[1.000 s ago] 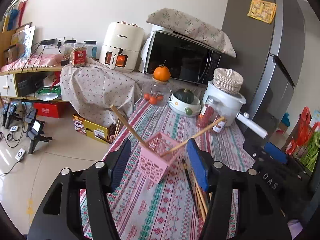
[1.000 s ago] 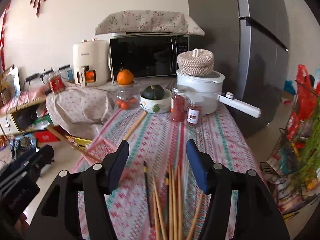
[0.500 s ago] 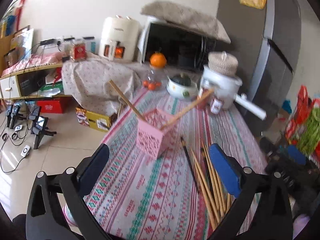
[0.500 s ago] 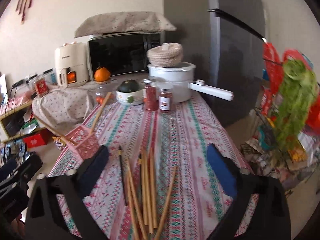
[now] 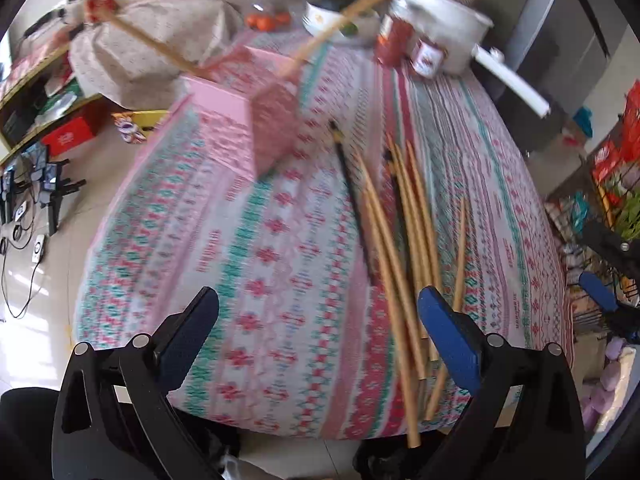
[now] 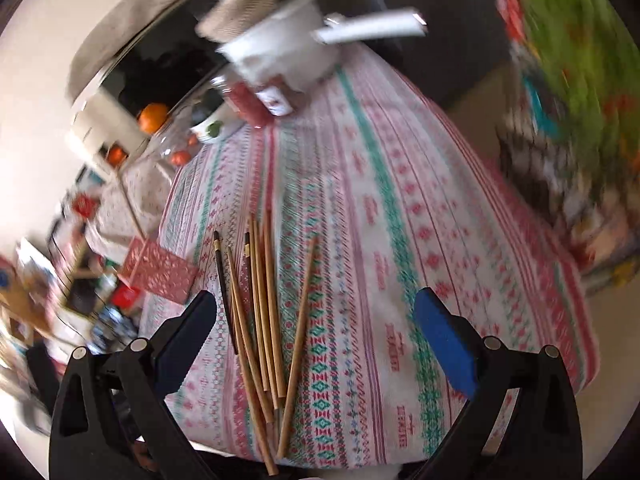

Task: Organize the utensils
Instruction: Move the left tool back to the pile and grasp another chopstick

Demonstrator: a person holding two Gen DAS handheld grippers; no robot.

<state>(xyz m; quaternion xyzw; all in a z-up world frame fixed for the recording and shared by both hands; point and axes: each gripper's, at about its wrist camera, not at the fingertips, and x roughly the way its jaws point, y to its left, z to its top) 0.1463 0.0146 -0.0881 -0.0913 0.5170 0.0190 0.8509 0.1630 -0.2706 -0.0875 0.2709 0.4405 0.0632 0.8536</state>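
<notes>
Several wooden chopsticks (image 5: pixel 400 248) and a dark one (image 5: pixel 352 196) lie loose on the patterned tablecloth (image 5: pixel 256 248), their near ends over the front edge. A pink mesh basket (image 5: pixel 272 128) stands beyond them with two wooden chopsticks sticking out. My left gripper (image 5: pixel 318 320) hangs open above the cloth, its right finger next to the pile, nothing between the jaws. In the right wrist view the chopsticks (image 6: pixel 264 312) lie between the fingers, nearer the left one, and the basket (image 6: pixel 160 272) sits at the left. My right gripper (image 6: pixel 316 320) is open and holds nothing.
At the table's far end stand a white pot with a long handle (image 5: pixel 444 24), two red jars (image 5: pixel 408 44), a bowl with a squash (image 5: pixel 328 16) and a glass jar of tomatoes (image 5: pixel 268 12). A wire rack with packets (image 5: pixel 600 184) stands right of the table.
Both grippers opened wide and tipped downward toward the table. The chopstick pile now lies close under them. The right view rolled, so the table looks tilted.
</notes>
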